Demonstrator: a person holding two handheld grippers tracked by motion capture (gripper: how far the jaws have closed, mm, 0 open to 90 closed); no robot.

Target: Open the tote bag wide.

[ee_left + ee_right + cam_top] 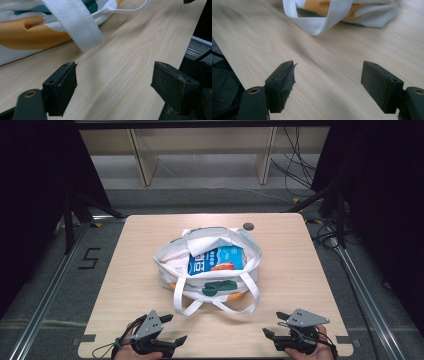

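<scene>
Both grippers sit at the near edge of the table (300, 250), in your hands: your left gripper (167, 330) and your right gripper (275, 324) each have jaws spread wide, nothing between the pads, bare wood under them in both gripper views. Just beyond, the two white handles (216, 301) of the tote bag (165, 262) droop forward over the wood; one strap (75, 23) lies close ahead of the left jaws, the looped one (319, 22) ahead of the right. Past the straps, the bag rests at mid-table, mouth open and slumped, white cloth with orange and green patches on its near wall. Inside, a blue packet (216, 259) lies tilted against the far side. Farther back, a small dark disc (248, 226) is set near the far edge. Likely risks from here: the straps lie flat, so a low pinch may scrape wood and miss the webbing; lifting one handle alone could tip the soft bag and spill the packet; an uneven pull from the two sides could drag the whole bag toward you rather than raise it.
</scene>
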